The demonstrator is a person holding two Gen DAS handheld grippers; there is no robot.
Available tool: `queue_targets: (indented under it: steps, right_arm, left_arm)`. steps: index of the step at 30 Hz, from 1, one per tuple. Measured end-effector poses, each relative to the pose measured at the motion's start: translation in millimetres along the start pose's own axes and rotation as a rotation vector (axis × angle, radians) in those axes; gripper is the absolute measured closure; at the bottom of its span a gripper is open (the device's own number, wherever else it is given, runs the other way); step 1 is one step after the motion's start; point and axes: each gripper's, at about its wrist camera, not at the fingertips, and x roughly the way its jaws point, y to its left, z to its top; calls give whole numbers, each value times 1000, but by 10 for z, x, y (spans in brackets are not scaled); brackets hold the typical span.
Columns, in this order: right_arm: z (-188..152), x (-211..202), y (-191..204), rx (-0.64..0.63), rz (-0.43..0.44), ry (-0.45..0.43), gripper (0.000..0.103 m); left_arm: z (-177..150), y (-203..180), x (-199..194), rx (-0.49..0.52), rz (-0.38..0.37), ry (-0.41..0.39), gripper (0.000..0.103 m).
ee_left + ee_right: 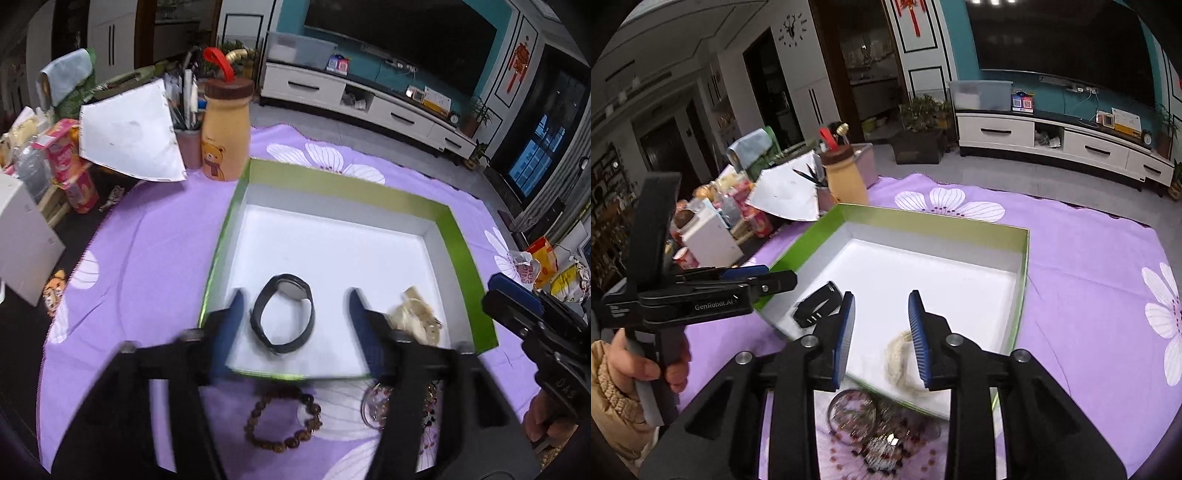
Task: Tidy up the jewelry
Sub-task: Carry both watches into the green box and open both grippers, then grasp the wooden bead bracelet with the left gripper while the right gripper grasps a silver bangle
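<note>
Left gripper [295,314]: was held with its jaws spread wide and empty; "GenRobot.AI" was read on its side in the right wrist view.
Right gripper [882,332]: was held apart and empty, its blue pads [919,332] showing.
Black watch [282,319]: was seen lying in the green-rimmed tray [461,236], between the left gripper's fingers, not touched.
Cream coil [905,363]: was found in the tray, just under the right gripper's pads.
Brown bead bracelet [282,417]: was left on the purple cloth [147,258], below the left gripper, outside the tray.
Bangles [853,410]: were seen on the cloth, below the right gripper.
Bear bottle [224,133]: was placed far ahead, beyond the tray; its writing could not be read.
</note>
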Motion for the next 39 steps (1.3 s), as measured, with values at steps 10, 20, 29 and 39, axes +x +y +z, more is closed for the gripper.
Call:
queue_targets:
  steps: [10, 20, 29, 39]
  right_arm:
    - [-513, -602, 207, 79, 22, -17, 52]
    - [-788, -566, 450, 97, 8, 46, 52]
    - [-899, -339, 451, 76, -77, 96, 52]
    - [-945, -58, 446, 15, -155, 140, 63]
  left_arm:
    - [-496, 67, -626, 16, 46, -23, 20]
    - [-1017, 464, -769, -83, 58, 31, 19]
    - [-1092, 488, -411, -46, 44, 86, 29]
    - [-1091, 299, -127, 16, -5, 123, 48]
